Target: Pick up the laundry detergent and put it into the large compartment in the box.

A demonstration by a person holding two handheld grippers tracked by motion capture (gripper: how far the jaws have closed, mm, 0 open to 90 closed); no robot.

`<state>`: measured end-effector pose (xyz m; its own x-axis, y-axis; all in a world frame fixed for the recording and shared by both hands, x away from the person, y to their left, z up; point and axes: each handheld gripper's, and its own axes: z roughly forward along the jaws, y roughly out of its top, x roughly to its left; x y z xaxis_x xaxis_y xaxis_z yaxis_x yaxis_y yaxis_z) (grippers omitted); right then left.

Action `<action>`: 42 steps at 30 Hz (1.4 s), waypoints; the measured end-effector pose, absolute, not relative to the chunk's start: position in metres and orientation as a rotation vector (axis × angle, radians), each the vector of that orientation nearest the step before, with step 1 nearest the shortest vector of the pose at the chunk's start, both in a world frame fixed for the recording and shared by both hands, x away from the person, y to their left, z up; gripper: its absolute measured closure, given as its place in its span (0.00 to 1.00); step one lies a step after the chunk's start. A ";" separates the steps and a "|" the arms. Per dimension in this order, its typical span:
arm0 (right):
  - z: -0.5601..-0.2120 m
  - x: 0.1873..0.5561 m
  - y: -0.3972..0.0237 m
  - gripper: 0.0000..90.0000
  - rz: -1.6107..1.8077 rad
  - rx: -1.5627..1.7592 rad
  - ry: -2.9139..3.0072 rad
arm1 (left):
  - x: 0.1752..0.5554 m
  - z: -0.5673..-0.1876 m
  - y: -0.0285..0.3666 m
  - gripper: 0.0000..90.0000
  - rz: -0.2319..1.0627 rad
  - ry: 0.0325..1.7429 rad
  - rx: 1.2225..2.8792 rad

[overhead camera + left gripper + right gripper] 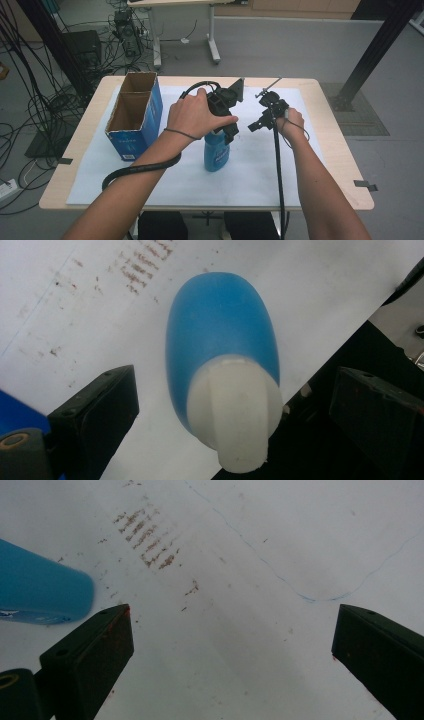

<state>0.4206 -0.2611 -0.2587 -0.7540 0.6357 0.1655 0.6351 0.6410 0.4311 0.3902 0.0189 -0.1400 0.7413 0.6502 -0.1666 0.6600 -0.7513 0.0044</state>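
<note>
A blue bottle (pixel 216 152) with a white cap (pixel 235 415) stands upright on the white sheet (pixel 260 170) near the table's middle. My left gripper (pixel 225 125) hangs just above it, pointing down. In the left gripper view its jaws stand open on either side of the cap, apart from it, over the bottle (pixel 220 325). My right gripper (pixel 267 120) hovers to the right of the bottle, also open, with only bare stained sheet (pixel 225 630) between its jaws. The bottle's blue side (pixel 40 590) shows at the left of the right gripper view.
A blue cardboard box (pixel 135 117) with two open compartments stands at the sheet's left edge. Cables trail from both grippers toward the table's front. Beyond the table's far edge lie floor cables and another table's legs.
</note>
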 end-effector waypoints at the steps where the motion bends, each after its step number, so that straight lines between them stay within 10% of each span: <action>1: -0.259 0.421 -0.261 0.04 0.751 1.098 2.844 | 0.390 -0.141 0.019 0.06 -0.238 1.083 2.869; 42: -0.258 0.420 -0.260 0.04 0.744 1.094 2.845 | 0.391 -0.141 0.020 0.06 -0.249 1.089 2.860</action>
<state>0.4204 -0.2602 -0.2579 -0.7566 0.6336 0.1615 0.6316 0.6441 0.4315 0.3907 0.0201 -0.1409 0.7359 0.6539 -0.1758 0.6654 -0.7465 0.0086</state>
